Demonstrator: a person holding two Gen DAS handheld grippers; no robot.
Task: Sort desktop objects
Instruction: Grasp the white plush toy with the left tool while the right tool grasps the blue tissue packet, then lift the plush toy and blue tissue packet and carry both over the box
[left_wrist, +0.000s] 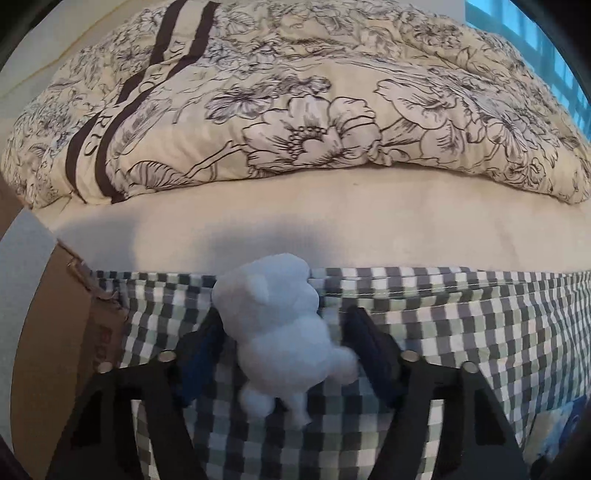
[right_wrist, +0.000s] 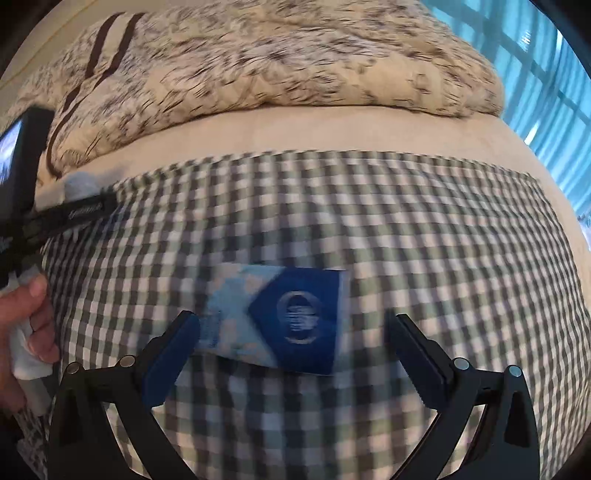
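My left gripper (left_wrist: 284, 347) clamped the toy (left_wrist: 280, 332) off-centre; it could slip | right gripper (right_wrist: 295, 354) gaped around the packet (right_wrist: 280, 321); blur risked a miss.

I count one pale blue figurine (left_wrist: 275, 332) at 6 o'clock, one blue packet (right_wrist: 284, 321), one checked cloth (right_wrist: 332, 221), one floral quilt (left_wrist: 295, 110) at 12 o'clock, and two grippers.
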